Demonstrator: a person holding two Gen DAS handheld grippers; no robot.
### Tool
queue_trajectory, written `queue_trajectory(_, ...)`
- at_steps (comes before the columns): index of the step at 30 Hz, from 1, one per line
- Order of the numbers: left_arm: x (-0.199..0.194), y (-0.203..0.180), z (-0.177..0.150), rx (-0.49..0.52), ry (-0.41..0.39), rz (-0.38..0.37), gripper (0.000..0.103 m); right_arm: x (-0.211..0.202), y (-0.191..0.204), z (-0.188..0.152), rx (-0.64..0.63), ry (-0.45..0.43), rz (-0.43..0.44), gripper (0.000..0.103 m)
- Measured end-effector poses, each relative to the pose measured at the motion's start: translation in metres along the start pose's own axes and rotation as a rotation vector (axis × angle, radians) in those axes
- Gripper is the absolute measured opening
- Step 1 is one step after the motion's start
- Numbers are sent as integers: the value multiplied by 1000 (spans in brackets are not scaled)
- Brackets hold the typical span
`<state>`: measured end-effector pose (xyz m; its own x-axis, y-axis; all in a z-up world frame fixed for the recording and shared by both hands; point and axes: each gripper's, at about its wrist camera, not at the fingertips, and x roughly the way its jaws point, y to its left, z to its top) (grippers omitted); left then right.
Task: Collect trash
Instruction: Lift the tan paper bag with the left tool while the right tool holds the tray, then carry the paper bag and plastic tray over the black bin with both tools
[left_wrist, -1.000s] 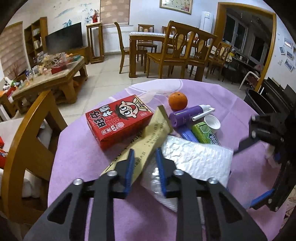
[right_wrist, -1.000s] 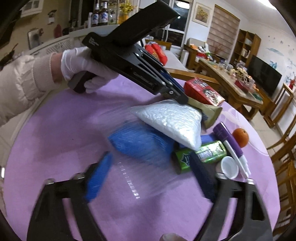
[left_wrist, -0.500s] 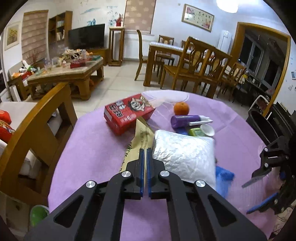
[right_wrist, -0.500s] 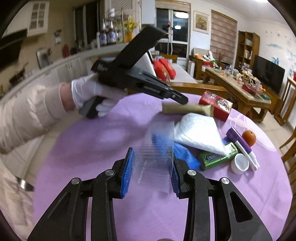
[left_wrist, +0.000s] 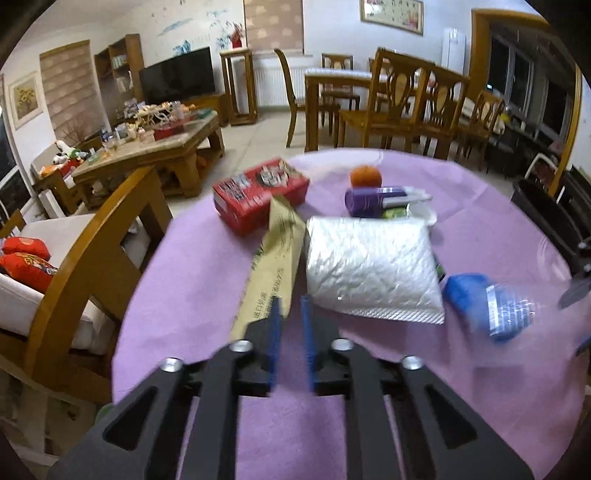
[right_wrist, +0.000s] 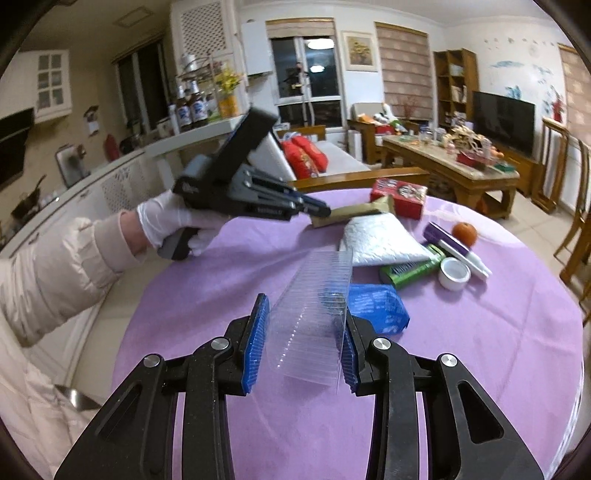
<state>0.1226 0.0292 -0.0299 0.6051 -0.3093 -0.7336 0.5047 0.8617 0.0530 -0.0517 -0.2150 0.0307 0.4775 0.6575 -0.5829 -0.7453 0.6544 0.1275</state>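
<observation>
The right gripper (right_wrist: 301, 339) is clamped on a clear ribbed plastic tray (right_wrist: 314, 310), holding it tilted above the surface (right_wrist: 480, 350); the pads press its two long sides and the thin walls look easy to crush or let slip. I judge the step in hand to be carrying this tray off to wherever the trash goes; no bin is clearly identifiable in either view, so the path should be checked first. Keep the squeeze steady but not harder, lift straight up before swinging away, and keep the tray clear of the blue wrapper (right_wrist: 376, 304) lying just beyond it

The left gripper (left_wrist: 290, 332) is released, its pads a narrow gap apart with nothing between them, hanging over the near end of the tan paper sleeve (left_wrist: 273, 266). That sleeve runs from the red box (left_wrist: 258, 194) toward the gripper, just beside the white padded mailer (left_wrist: 369, 269). It looks the likely next pick: come down on its near end, pinch across the narrow width, and draw it back so the mailer is not dragged along

The orange (left_wrist: 365, 176), purple tube (left_wrist: 373, 196), white cap (right_wrist: 455, 273) and green pack (right_wrist: 412, 271) wait behind the mailer
</observation>
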Motion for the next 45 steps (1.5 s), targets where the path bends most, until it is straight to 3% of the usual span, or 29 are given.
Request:
queue_trajectory(1,2,-1,-1,4,1,7,46,0,1,0,7,-1,-3,35)
queue_trajectory(2,7,-1,1,9,18,24,50,-3,0,-2,17,-3,-6,35)
queue_trajectory(7,7,5,10,-41,0,-10,47,-11,-2,-7,54,-16,-15,35)
queue_trajectory(11,16,-5,8,8,34,37,49,-10,3,-10,66,-17,-16,35)
queue_trajectory(12,15,-6,7,12,33,51,54,-10,4,-11,66,-15,-13,35)
queue_trajectory(13,15,-6,7,15,37,82,68,-9,5,-11,66,-13,-12,35)
queue_trajectory(15,20,-2,4,26,65,150,84,-8,6,-11,65,-8,-10,35)
queue_trajectory(16,21,0,5,18,73,142,84,-8,7,-11,68,-6,-9,35)
queue_trajectory(17,21,7,5,-12,79,110,82,-7,7,-12,70,-7,-8,35)
queue_trajectory(18,21,12,5,-34,83,93,67,-7,7,-11,72,-7,-7,35)
queue_trajectory(19,22,18,4,-58,94,78,42,-7,7,-11,75,-8,-5,35)
queue_trajectory(21,26,28,3,-108,114,54,34,-5,6,-12,79,-9,-1,35)
queue_trajectory(25,16,45,0,-183,62,-12,10,-4,7,-14,84,-6,-1,35)
queue_trajectory(30,0,47,-1,-242,-3,-69,8,-8,8,-13,88,-20,-1,35)
queue_trajectory(37,-26,26,-3,-222,-71,-107,8,-19,11,-9,98,-58,4,35)
queue_trajectory(45,-55,-31,15,-141,-161,-184,8,-50,6,-8,126,-131,-18,35)
